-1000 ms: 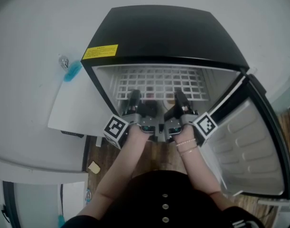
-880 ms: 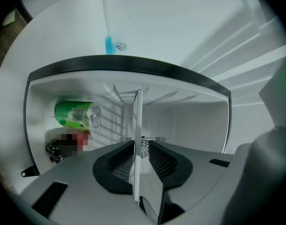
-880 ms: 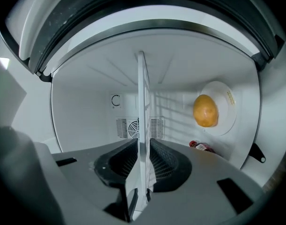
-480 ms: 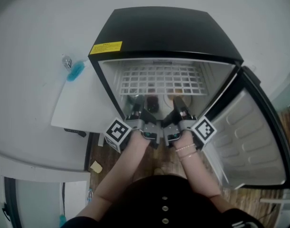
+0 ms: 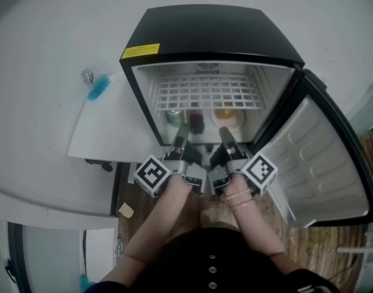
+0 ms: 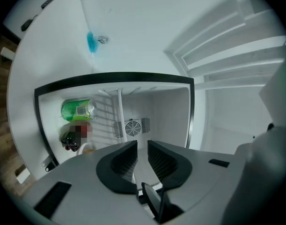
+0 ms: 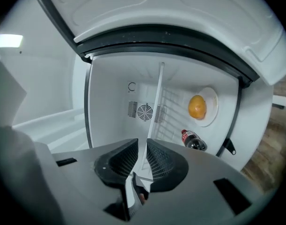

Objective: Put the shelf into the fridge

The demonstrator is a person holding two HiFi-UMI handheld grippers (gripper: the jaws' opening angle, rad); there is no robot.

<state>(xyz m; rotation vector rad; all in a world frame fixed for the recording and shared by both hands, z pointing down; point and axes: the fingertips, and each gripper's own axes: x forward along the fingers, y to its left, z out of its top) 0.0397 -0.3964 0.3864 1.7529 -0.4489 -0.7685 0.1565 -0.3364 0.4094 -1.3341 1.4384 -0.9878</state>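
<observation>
One black fridge (image 5: 210, 32) fills the frame centre, with its door (image 5: 320, 157) open at right. The white wire shelf (image 5: 207, 93) lies level in the upper interior, its front edge clamped by the left hand-held gripper (image 5: 181, 132) and the right hand-held gripper (image 5: 224, 134) — both with jaws nearly together on it.

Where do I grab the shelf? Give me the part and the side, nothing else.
Grip the shelf by its front rim, one hold toward each end, coming straight in from the open front of the fridge. It lies flat and is boxed in left, right and behind, so probably only that rim is free.
</observation>
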